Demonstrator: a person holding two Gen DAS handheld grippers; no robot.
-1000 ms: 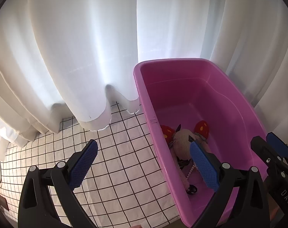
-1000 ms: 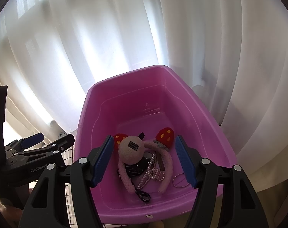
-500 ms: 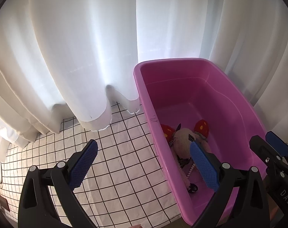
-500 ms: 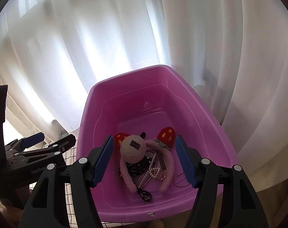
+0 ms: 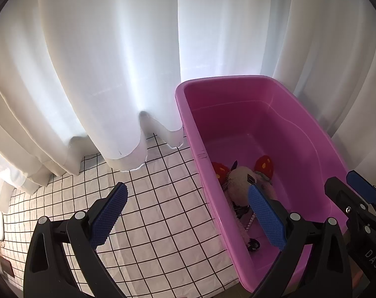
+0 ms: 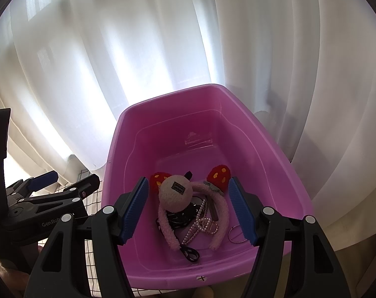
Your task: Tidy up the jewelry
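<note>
Jewelry [image 6: 200,221] piled in pink tub [image 6: 275,164]; left gripper [image 5: 185,213], right gripper [image 6: 188,208] agape, empty.

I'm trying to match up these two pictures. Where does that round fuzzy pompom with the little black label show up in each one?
Left wrist view: pompom lower right, just behind the blue right finger pad.
Right wrist view: pompom lower centre, between the open gripper's fingers.
Shared landmark: the pink tub holding it.

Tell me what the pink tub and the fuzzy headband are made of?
The tub looks like smooth, glossy plastic: light shines off its walls. The headband seems soft plush fabric, with a fuzzy, matte surface, though I can't tell what lies under the fuzz.
</note>
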